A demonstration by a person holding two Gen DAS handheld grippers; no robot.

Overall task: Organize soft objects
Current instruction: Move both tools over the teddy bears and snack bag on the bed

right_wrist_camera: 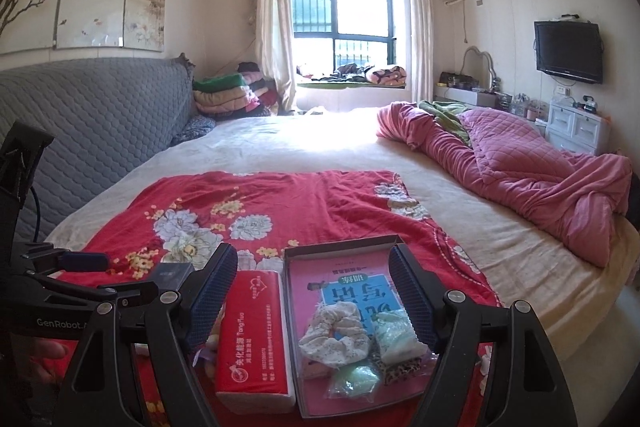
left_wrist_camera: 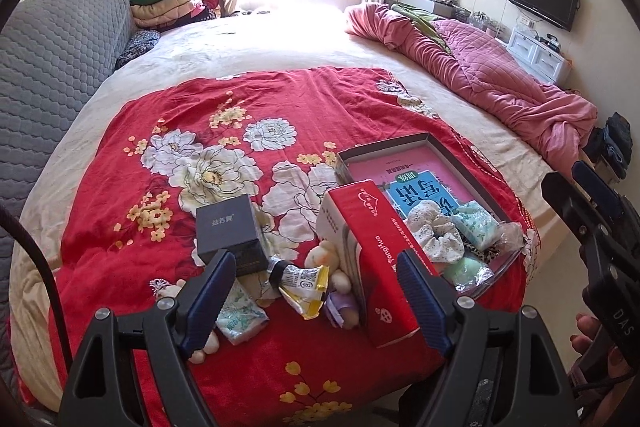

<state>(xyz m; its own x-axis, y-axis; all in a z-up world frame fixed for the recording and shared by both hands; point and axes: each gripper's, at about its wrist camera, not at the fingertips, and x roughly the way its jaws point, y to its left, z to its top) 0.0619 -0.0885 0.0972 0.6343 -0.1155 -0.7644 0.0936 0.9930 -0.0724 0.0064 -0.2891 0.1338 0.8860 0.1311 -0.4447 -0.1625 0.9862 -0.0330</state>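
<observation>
So the shallow box (right_wrist_camera: 340, 255) on the red bedspread (left_wrist_camera: 200, 99) already holds a scrunchie (right_wrist_camera: 334, 337) and soft packets; a plush toy (left_wrist_camera: 326, 255) and tissue pack (left_wrist_camera: 240, 311) lie outside. Left claw (left_wrist_camera: 316, 303) and right claw (right_wrist_camera: 312, 303) hover spread, empty. Next, probably, a plush-toy pick.

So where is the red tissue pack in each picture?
Left wrist view: the red tissue pack stands low, right of centre, against the left wall of the shallow box.
Right wrist view: the red tissue pack lies at bottom centre, left of the shallow box.
Shared landmark: the white scrunchie inside that box.
</observation>
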